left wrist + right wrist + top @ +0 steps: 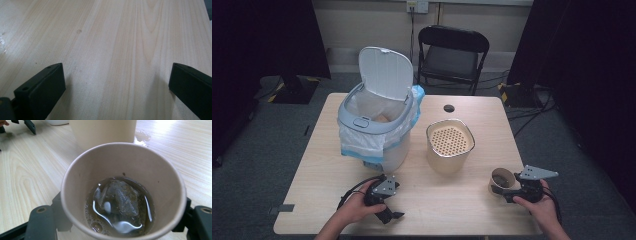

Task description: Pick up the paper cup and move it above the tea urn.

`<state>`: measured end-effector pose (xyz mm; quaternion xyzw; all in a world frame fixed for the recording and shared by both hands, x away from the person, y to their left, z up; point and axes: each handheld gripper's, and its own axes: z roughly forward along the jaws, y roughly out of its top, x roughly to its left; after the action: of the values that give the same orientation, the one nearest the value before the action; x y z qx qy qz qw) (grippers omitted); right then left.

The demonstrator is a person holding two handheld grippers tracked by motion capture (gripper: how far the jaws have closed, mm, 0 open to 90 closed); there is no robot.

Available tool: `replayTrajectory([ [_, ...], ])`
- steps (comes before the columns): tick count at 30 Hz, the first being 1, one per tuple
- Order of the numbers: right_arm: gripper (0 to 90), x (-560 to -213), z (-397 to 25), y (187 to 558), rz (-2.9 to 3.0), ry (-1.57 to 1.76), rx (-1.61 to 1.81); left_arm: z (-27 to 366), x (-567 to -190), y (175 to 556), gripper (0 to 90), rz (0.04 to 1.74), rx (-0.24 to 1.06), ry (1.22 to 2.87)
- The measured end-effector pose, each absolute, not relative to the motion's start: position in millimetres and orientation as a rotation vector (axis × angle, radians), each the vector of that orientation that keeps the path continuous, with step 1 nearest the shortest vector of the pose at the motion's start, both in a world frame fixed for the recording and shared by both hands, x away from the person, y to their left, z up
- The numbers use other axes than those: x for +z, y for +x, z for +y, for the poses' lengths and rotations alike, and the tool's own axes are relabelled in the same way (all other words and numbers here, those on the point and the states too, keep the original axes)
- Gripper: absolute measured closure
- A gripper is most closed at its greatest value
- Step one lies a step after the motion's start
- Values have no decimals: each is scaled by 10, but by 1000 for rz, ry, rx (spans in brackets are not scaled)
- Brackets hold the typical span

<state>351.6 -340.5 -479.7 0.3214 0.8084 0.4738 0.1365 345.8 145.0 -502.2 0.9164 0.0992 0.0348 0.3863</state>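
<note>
The right hand [539,200] rests at the near right corner of the tabletop [462,200], knuckles up, pointing its claw [506,192] leftward at a paper cup [502,181]. The right claw is grasping the cup: in the right gripper view its jaws sit against either side of the cup's [123,192] wall. The cup stands upright on the tabletop, right of the beige canister [450,145] and well apart from it.

The left hand [359,205] lies near the front edge, left of centre, with its claw [392,216] angled down and to the right. That claw is released; the left gripper view has its jaws spread wide over bare wood [112,50], nothing between them.

The cup holds dark liquid with a soaked teabag [122,200] lying in it, plain in the right gripper view; from above the cup's inside is just a dark patch. The canister has a perforated insert at its mouth. Behind the left hand a white bin [377,130] stands with its lid [384,72] tipped up and a liner folded over the rim. Something tan lies inside; I cannot tell what. A black chair [452,55] stands past the far edge.
</note>
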Motion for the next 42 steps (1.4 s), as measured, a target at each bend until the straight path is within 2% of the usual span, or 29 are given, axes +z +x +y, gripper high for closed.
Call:
replayTrajectory([
  [12, 273, -4633, -3390, 3587, 2379, 907, 1305, 1451, -5020, 3459, 0, 250, 89, 2335],
  [42, 273, -4347, -3230, 4097, 2403, 875, 1254, 1450, -5021, 3458, 0, 252, 89, 2334],
])
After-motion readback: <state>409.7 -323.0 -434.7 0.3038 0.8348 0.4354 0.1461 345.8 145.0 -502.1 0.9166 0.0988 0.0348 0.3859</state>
